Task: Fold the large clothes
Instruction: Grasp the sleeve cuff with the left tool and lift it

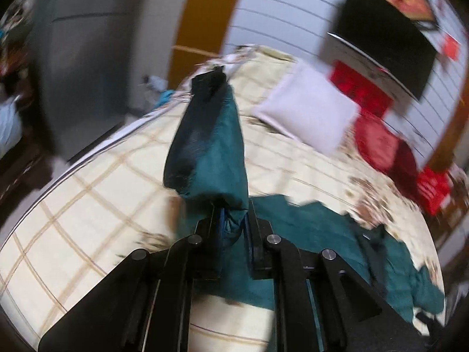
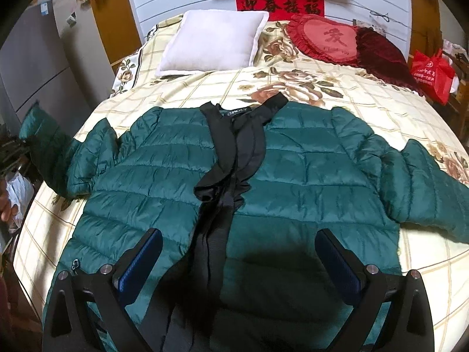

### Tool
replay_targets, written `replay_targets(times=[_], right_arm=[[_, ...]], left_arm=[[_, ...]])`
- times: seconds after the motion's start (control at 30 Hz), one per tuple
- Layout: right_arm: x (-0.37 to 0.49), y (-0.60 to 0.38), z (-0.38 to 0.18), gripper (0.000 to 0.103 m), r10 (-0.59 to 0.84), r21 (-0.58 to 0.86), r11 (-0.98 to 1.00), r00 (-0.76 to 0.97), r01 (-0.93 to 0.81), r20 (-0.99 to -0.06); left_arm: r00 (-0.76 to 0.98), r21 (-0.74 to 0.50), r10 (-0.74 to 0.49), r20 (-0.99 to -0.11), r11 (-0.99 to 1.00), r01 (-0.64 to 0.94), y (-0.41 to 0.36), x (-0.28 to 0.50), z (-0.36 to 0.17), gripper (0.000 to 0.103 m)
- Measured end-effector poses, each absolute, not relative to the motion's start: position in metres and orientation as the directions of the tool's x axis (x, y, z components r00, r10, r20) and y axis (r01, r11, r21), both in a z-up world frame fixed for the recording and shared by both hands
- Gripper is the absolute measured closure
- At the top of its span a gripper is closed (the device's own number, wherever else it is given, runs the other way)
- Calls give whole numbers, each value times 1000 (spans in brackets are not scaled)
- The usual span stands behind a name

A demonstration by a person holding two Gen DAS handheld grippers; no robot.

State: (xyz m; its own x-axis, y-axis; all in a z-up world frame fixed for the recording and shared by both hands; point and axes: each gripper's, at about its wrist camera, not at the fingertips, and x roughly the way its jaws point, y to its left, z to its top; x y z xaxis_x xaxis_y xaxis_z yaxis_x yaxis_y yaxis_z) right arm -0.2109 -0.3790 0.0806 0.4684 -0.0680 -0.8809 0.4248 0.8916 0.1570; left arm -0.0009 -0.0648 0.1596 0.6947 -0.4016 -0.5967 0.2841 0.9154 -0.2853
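Observation:
A dark green quilted jacket (image 2: 293,161) with black lining lies front up and spread flat on the bed, collar toward the pillows. In the left wrist view my left gripper (image 1: 231,220) is shut on the jacket's sleeve (image 1: 211,146), which stands lifted off the bedspread with its black cuff on top. The rest of the jacket (image 1: 307,228) lies below and to the right of it. That raised sleeve (image 2: 44,129) shows at the left edge of the right wrist view. My right gripper (image 2: 239,252) hangs open over the jacket's lower front, with nothing between its fingers.
The bed wears a cream checked cover with roses (image 2: 337,88). A white pillow (image 2: 214,41) and a red heart cushion (image 2: 322,38) lie at its head. A red bag (image 2: 431,70) stands at the right, a grey cabinet (image 2: 29,67) at the left.

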Motion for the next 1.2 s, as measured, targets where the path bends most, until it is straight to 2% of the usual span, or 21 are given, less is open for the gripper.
replay_targets(times=[0.3,0.53,0.83,1.03,1.07,1.13,1.17,1.2], right_arm=[[-233,-405,97,0,-99,152,878,482,455,-870],[-255,-423,105,0,-89,182,862,496,472,-864],[-224,-413,87,0,35,295,859,526,419,-850],[-158,-384,65,0,222,462,822,560,332,-798],[-140,-376,60,0,264,496,810,561,311,-784],[-118,-365,53,0,311,535,795,565,286,-764],[-105,-358,51,0,340,558,786,568,267,-750],[-88,-348,48,0,374,583,775,568,243,-733]], left_arm=[[585,-168,-535,-609,808,564,-206,-84,166,94],[531,-155,-542,-651,780,607,-270,-110,142,94],[468,-241,-520,-715,811,532,-223,-96,124,93],[494,-228,-461,-737,858,459,-165,-88,107,93],[485,-250,-464,-741,861,442,-154,-86,104,91],[466,-298,-481,-742,860,414,-135,-82,98,75],[459,-323,-494,-738,856,403,-127,-81,96,55],[452,-357,-515,-729,848,391,-118,-81,94,40]])
